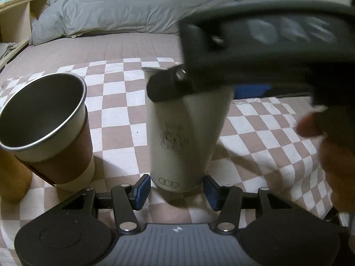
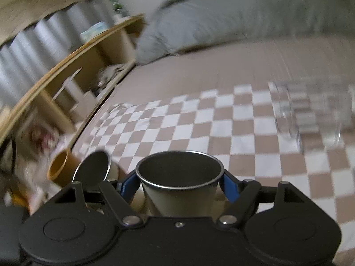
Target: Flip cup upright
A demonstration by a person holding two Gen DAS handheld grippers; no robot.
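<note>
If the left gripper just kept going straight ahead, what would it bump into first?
Most likely the cream cup. It stands dead ahead of the left gripper, its base right between the open blue fingertips, with the right gripper on its upper part. Depth is hard to judge.

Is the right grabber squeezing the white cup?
Touching. In the right wrist view both blue pads of the right gripper press against the white cup just below its rim.

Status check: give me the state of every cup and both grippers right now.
White steel-lined tumbler: upright, gripped near its rim.
Brown-sleeved steel cup: upright, mouth open.
Clear glass: lying on its side.
Left gripper: open, jaws flanking the tumbler's base.
Right gripper: shut on the tumbler.
</note>
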